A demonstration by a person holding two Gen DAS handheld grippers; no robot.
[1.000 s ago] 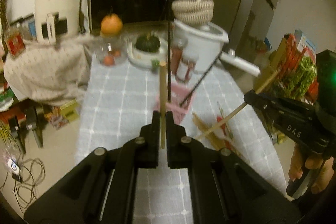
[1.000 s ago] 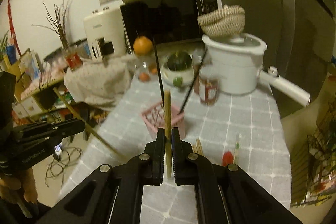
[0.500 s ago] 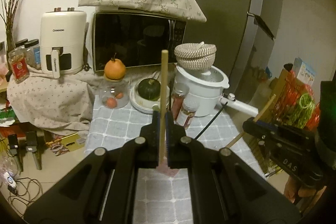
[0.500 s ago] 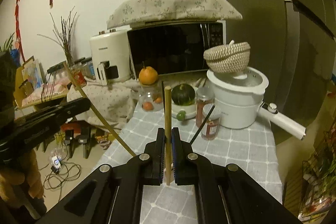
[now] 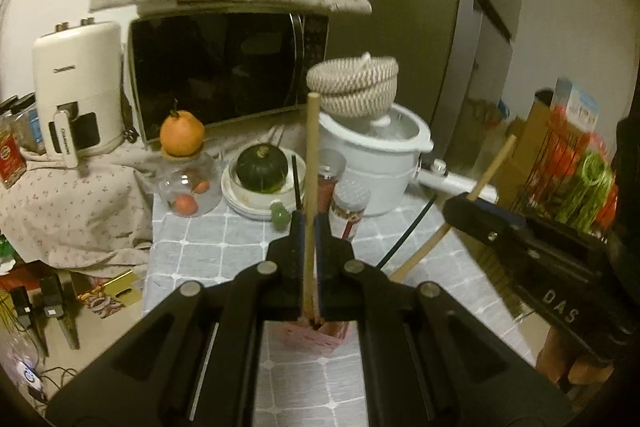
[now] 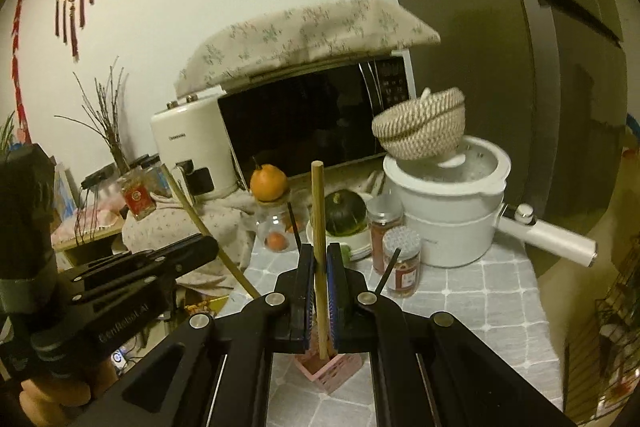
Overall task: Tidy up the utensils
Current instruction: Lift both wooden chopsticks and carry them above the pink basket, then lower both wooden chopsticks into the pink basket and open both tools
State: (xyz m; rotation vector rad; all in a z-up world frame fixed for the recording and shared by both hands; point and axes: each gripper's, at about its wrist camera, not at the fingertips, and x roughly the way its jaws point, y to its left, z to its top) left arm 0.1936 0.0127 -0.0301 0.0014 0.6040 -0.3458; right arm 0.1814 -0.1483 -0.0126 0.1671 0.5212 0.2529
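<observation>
Wooden sticks: we hold one chopstick in each gripper. The left gripper is clamped on a light wooden chopstick, upright between its jaws. The right gripper is clamped on a second chopstick, also upright.

Cross view: from the left camera we see the right gripper off to the side with its stick slanting through it; from the right camera the left gripper shows the same, stick slanted.

Holder: pink slotted basket sits on the grey checked tablecloth, just below both grippers. In both views the lower stick ends seem to sit at or in its top; we cannot tell how deep.

Already in: two thin black chopsticks lean out around the basket, so we judge those done.

Left to do: we judge both wooden sticks need lowering into the basket and letting go. Any other loose utensils on the table are hidden by the grippers; we cannot tell.

Progress: mid to late, placing step in hand.

Clutter: white pot, spice jars, green squash, microwave behind, well apart from the basket.
</observation>
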